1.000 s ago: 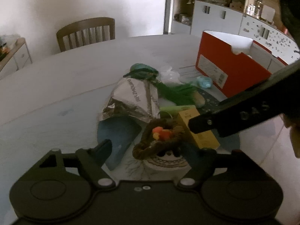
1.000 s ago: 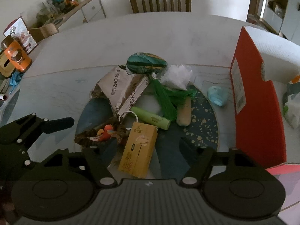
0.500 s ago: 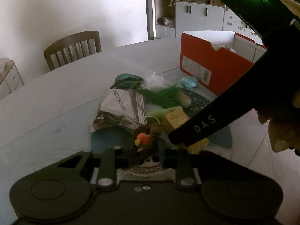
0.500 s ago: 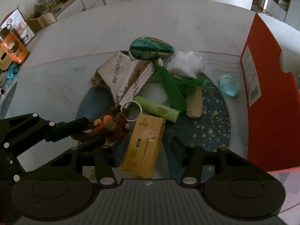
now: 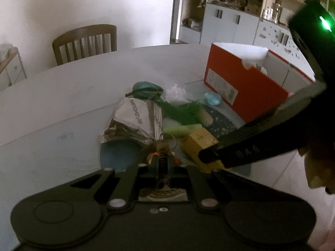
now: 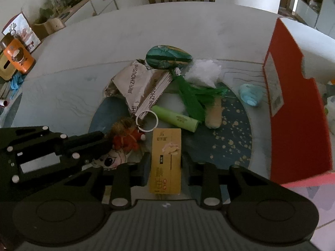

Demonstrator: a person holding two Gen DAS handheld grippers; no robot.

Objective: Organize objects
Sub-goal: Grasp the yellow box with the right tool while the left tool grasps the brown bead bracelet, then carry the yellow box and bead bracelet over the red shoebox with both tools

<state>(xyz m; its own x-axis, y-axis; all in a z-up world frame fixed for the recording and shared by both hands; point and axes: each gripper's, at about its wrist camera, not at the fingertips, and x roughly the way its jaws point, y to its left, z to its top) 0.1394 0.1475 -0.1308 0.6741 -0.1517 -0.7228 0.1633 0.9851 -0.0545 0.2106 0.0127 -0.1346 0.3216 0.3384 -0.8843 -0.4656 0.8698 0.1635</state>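
A heap of small objects lies on a blue round mat [image 6: 230,142] on the white table. My left gripper [image 5: 162,162] is shut on a brown and red plush keychain [image 6: 125,133] with a metal ring [image 6: 146,121]. In the right wrist view the left gripper [image 6: 98,140] comes in from the left. My right gripper [image 6: 166,165] is shut on a yellow box [image 6: 166,152], with one finger on each long side. In the left wrist view the right gripper's finger [image 5: 240,152] crosses over the yellow box [image 5: 199,140].
A red open shoebox [image 6: 293,115] stands to the right. Behind the box lie a green tube [image 6: 175,118], a silver foil bag [image 6: 136,83], a green patterned pouch [image 6: 167,57], a green tassel [image 6: 192,98], white fluff [image 6: 204,73] and a light blue object [image 6: 250,95]. A wooden chair [image 5: 83,41] stands at the far side.
My left gripper went from open to shut on the plush keychain. My right gripper moved forward over the yellow box and its fingers shut against the box's sides.
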